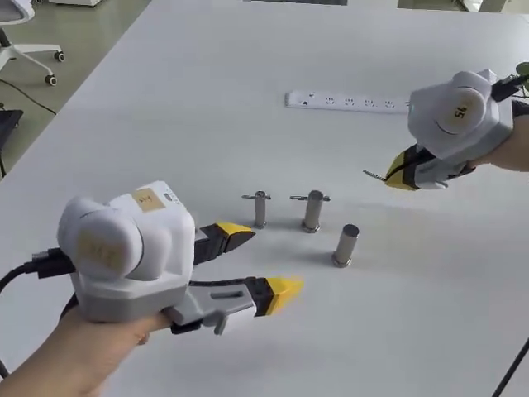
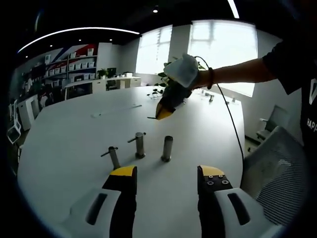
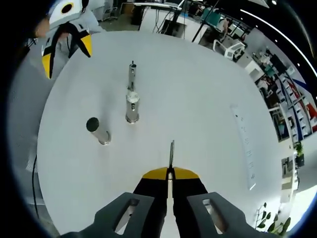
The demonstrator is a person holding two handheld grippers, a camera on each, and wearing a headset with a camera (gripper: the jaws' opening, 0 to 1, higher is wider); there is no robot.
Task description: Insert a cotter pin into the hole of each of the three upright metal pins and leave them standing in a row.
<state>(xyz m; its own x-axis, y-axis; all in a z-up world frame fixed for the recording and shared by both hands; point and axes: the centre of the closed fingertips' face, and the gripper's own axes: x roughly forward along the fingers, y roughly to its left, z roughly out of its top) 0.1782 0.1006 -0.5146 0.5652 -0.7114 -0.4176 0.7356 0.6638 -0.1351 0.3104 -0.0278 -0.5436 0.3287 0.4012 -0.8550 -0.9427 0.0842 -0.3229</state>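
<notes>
Holding the last cotter pin (image 1: pixel 376 175), pinched in the closed right gripper (image 1: pixel 395 176) above the table (image 1: pixel 165 99) | left gripper (image 1: pixel 264 260) open, empty | third metal pin (image 1: pixel 346 245) stands bare, rightmost | next, likely: align the tip with its hole.

The right gripper (image 1: pixel 397 177) hides the power strip's (image 1: pixel 347 102) end; also the cotter pin's (image 3: pixel 171 148) rear.

— Office or workshop?
— Open-plan office, plainly: long white tabletop (image 1: pixel 165 99) carrying a power strip (image 1: pixel 347 102), wheeled swivel chair (image 1: pixel 29 50) alongside, stocked shelves (image 2: pixel 81 62) along the far wall, tall windows (image 2: pixel 218 47), curved strip light (image 2: pixel 74 34) overhead.
</notes>
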